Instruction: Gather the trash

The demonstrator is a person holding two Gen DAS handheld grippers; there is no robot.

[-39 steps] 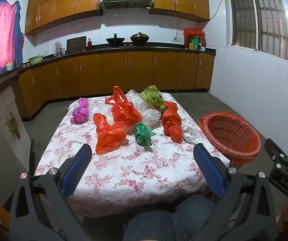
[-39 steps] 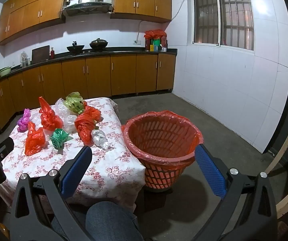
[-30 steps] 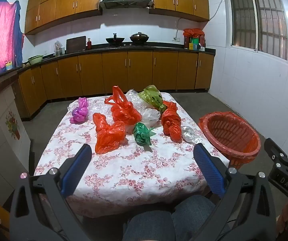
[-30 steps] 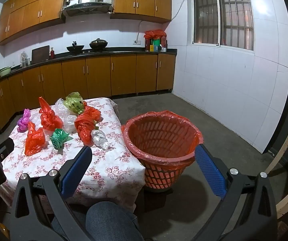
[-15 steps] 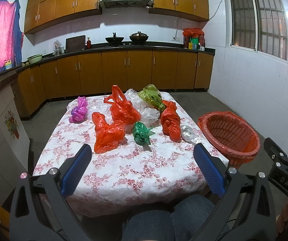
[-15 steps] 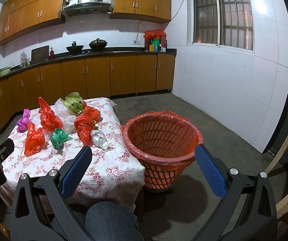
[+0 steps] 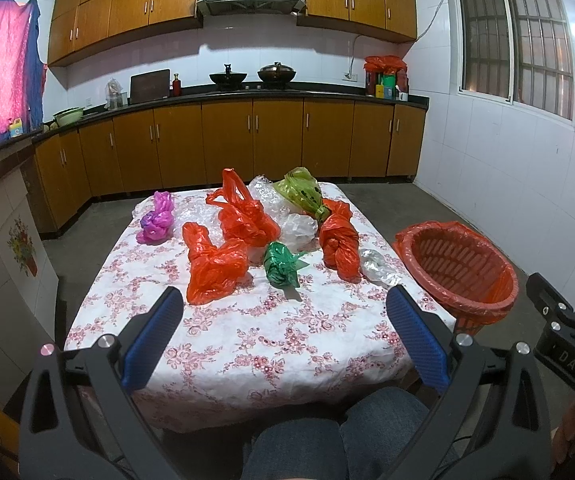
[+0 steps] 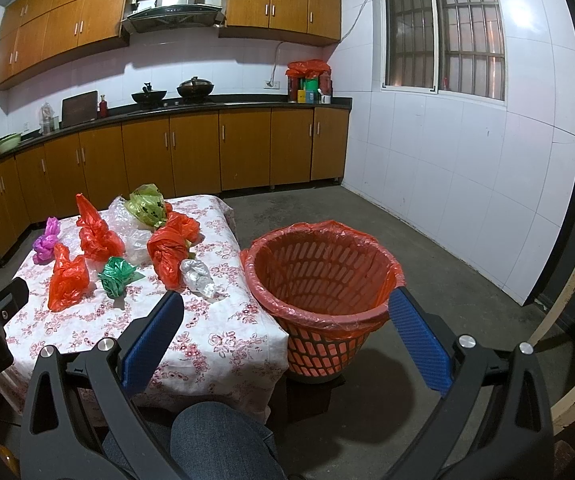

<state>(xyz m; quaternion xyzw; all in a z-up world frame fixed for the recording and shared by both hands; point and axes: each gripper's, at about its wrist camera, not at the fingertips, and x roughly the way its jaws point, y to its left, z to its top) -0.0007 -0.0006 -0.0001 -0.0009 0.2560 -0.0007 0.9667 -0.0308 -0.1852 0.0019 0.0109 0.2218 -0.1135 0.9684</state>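
Observation:
Several knotted plastic bags lie on a table with a floral cloth (image 7: 247, 328): orange bags (image 7: 215, 266) (image 7: 339, 240), a small green bag (image 7: 281, 264), a pink bag (image 7: 157, 224), a yellow-green bag (image 7: 303, 194) and a clear crumpled bag (image 7: 375, 266). An orange basket lined with an orange bag (image 8: 319, 276) stands on the floor to the right of the table. My left gripper (image 7: 285, 308) is open above the table's near edge, short of the bags. My right gripper (image 8: 285, 312) is open and empty, held in front of the basket.
Wooden cabinets and a dark counter (image 7: 271, 94) with pots run along the far wall. A white tiled wall (image 8: 467, 184) with a barred window stands to the right. A person's knee in jeans (image 8: 215, 436) shows at the bottom. Bare concrete floor surrounds the basket.
Both views have shifted only very slightly; both grippers stay open and no bag has moved.

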